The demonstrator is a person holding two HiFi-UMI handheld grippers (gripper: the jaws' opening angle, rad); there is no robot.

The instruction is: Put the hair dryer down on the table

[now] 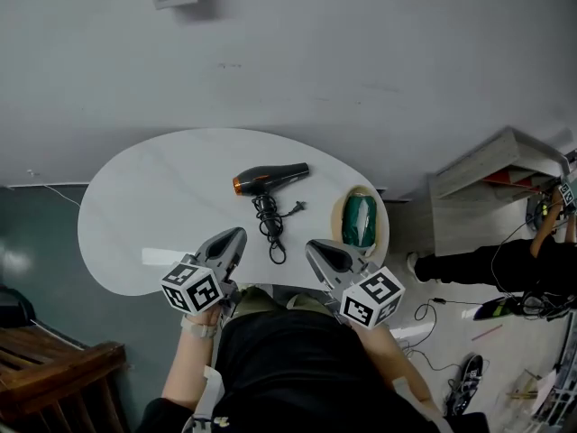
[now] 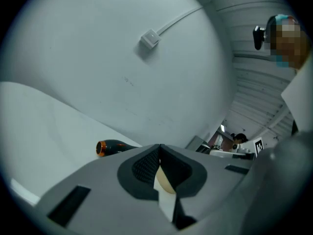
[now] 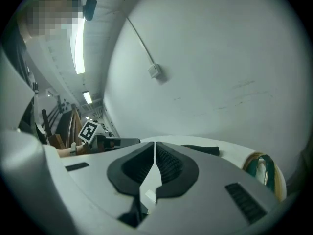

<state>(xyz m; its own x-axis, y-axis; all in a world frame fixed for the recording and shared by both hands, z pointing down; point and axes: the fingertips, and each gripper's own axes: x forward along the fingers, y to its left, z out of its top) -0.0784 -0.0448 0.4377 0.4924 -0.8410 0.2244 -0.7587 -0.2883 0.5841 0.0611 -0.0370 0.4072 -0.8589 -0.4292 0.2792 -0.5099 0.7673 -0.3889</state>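
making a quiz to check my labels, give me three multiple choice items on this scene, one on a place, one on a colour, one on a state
1. Where is the dryer? A in a gripper; B on the table; C on the floor
2. What colour is the ring at its end? A blue; B green; C orange
3. The left gripper and right gripper are: A both shut, empty; B both wide open; C both shut on the cord

1 B: it lies on the white top, apart from both grippers.
2 C: the orange ring shows in the head view and the left gripper view.
3 A: each gripper view shows its jaws together with nothing between them.
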